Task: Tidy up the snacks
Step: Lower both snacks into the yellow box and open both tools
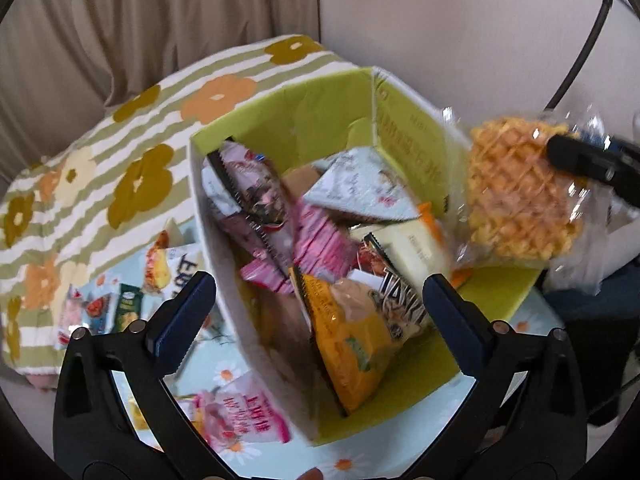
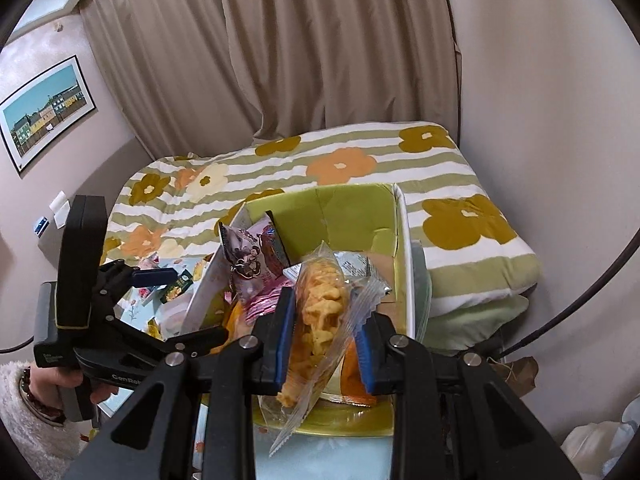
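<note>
A cardboard box point(image 1: 280, 112) with a green inside stands open on the table and holds several snack packs, among them a yellow bag point(image 1: 352, 344) and pink packets point(image 1: 320, 240). My left gripper point(image 1: 318, 304) hangs open over the box's near end with nothing between its fingers. My right gripper point(image 2: 324, 332) is shut on a clear bag of golden waffle snacks point(image 2: 320, 312), held above the box point(image 2: 352, 208). The left wrist view shows that waffle bag point(image 1: 520, 192) at the box's right side.
Loose snacks lie on the pale blue flowered tablecloth point(image 1: 200, 360) left of the box, including a pink bag point(image 1: 240, 420) and a green packet point(image 1: 128, 308). A bed with a striped flowered blanket point(image 2: 360, 152) lies behind, backed by curtains. A hand point(image 2: 60, 384) grips the left tool.
</note>
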{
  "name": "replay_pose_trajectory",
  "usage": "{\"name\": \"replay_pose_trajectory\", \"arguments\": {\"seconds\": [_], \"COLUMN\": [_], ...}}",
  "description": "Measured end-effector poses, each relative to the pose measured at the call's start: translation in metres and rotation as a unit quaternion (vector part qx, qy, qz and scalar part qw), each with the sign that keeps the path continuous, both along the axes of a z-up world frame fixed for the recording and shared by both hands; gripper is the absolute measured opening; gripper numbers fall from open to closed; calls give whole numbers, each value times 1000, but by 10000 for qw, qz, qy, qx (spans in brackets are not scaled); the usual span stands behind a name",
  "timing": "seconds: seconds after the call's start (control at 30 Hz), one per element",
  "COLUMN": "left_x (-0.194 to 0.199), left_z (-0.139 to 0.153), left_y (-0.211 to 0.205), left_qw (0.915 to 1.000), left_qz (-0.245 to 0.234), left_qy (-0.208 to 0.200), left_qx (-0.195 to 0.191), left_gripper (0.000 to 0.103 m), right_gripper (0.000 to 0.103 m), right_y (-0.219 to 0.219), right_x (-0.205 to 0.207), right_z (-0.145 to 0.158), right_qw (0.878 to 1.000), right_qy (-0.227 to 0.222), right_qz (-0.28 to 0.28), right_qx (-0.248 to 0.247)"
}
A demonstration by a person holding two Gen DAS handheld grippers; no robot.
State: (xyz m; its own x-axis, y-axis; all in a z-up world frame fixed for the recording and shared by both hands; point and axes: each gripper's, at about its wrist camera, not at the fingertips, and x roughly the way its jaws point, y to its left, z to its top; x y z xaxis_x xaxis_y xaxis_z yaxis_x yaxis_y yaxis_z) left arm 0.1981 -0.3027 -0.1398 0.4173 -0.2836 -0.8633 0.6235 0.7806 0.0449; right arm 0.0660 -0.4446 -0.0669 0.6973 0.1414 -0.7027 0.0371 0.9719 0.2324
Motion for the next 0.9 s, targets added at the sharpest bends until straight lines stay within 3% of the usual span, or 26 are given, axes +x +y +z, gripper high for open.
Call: {"name": "replay_pose_trajectory", "arguments": {"seconds": [0.1,0.57,0.63,0.67,0.7,0.73,0.9], "left_x": [-2,-3,-2,-1,0,0,0], "left_z": [-2,8,7,6,5,5,2], "left_y": [8,34,37,39,42,43,57], "left_qw": [9999,9998,9997,9996,9995,9995,9989], "left_qz": [36,192,239,262,291,307,461], "left_qy": [-80,13,24,40,66,78,81], "left_qx": [127,-72,-71,-70,-73,-78,-73], "left_gripper": [103,103,103,103,103,103,103], "right_gripper": [25,26,36,58,88,95,96], "right_y": [2,13,14,14,15,15,15], "right_x": [1,25,31,32,34,34,26], "right_z": [-3,-19,-25,-26,-28,-29,-26], "right_qw": [10000,9993,9989,9988,9987,9986,9988], "right_qy": [47,292,398,435,475,484,440], "right_qz": [17,105,11,-54,-155,-225,-181], "right_qx": [-28,204,249,222,123,2,-96]}}
